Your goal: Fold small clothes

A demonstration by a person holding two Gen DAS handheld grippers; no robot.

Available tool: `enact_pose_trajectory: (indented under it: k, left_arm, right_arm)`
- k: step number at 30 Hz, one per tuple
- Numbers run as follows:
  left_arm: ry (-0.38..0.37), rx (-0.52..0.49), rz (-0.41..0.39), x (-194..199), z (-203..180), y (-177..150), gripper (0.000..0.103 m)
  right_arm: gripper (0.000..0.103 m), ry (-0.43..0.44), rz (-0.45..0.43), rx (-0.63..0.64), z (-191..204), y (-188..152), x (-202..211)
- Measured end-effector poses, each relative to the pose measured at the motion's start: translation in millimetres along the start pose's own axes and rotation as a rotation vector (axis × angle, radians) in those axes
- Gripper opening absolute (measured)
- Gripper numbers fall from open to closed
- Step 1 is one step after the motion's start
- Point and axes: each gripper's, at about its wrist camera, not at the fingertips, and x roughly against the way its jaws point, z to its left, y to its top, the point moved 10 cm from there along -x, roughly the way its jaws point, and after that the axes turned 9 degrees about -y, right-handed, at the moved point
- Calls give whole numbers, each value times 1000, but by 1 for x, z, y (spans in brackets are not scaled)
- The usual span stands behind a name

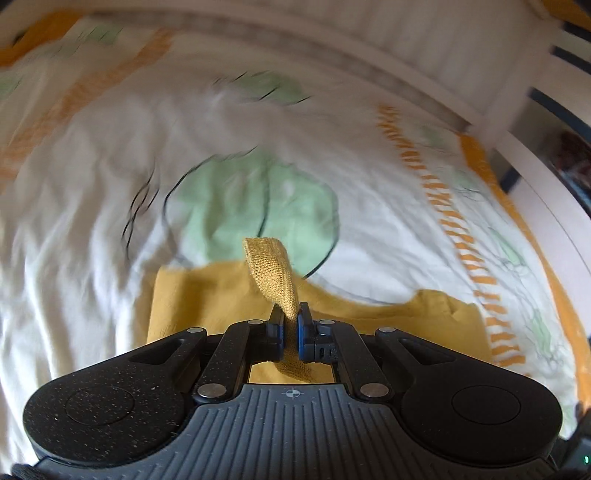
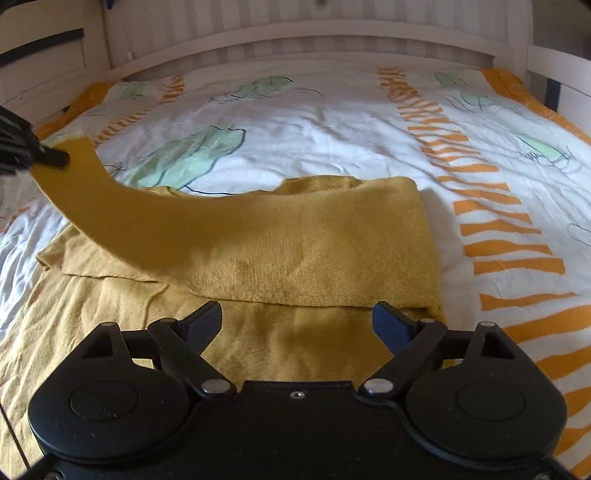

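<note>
Mustard knit fills both views: we count one garment [image 2: 314, 236], a loosely woven top with a coarse ribbed weave, lying on one bed cover [image 2: 332, 122] of crumpled white cotton printed with green leaves and orange dashes. Behind it stands one pale slatted headboard [image 2: 295, 33]. We see two grippers. Our left gripper [image 1: 290, 325] has its blue pads pressed together on a narrow strip of the knit, which rises toward twelve o'clock; in the right view that strip arcs up to nine o'clock. Our right gripper [image 2: 297, 323] hovers at six o'clock over the garment's near edge, jaws spread wide, nothing between them
</note>
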Motion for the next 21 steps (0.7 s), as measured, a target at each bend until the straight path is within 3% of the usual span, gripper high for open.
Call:
enact_pose_trajectory:
  k: [3,6,10,14,17,21]
  left_arm:
    - [-38,22,-4,5,-7,5,6]
    - [-123,-18,-31,17,-44,24,6]
    - [-299,-54,-70,37,-127,56,6]
    - [-422,-151,-100,54,-213,80,6]
    - [-474,-229,-115,61,-263,84,6]
    - [-495,-293,-108,60,-296,76,6]
  right_arm:
    - [89,50,-19,11,11,-1,4]
    - [89,104,-52,26,25,0,10]
    - [89,188,-107,30,44,4,20]
    - [89,252,-173,41,59,15,30]
    - [90,276,-204,45,64,27,27]
    - [90,252,-198,-1,61,44,5]
